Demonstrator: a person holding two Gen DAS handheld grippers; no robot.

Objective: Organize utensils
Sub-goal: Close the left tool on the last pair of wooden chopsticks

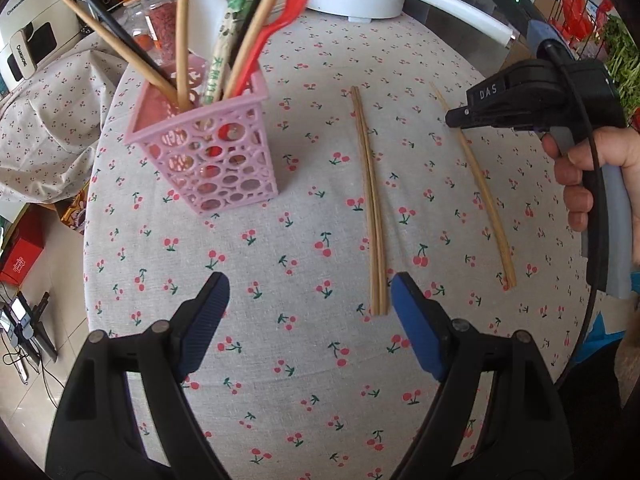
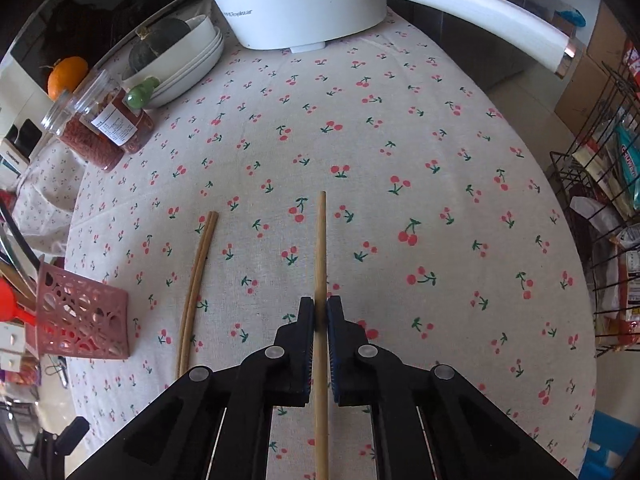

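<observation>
A pink openwork holder (image 1: 208, 148) stands on the cherry-print cloth with several chopsticks and a red spoon (image 1: 296, 4) in it; it shows at the left edge of the right wrist view as the holder (image 2: 84, 320). A wooden chopstick pair (image 1: 370, 200) lies on the cloth, its near end just left of the right finger of my open, empty left gripper (image 1: 310, 292). My right gripper (image 2: 320, 312) is shut on a second set of chopsticks (image 2: 320, 248), which points straight ahead. In the left wrist view the right gripper (image 1: 454, 117) sits over those chopsticks (image 1: 486, 200), held by a hand (image 1: 580, 184).
A white cooker (image 2: 296, 0) with a long handle stands at the back. Jars of red contents (image 2: 100, 128), stacked white bowls (image 2: 188, 60) and an orange (image 2: 66, 74) sit back left. A wire rack (image 2: 600, 240) stands off the table's right edge.
</observation>
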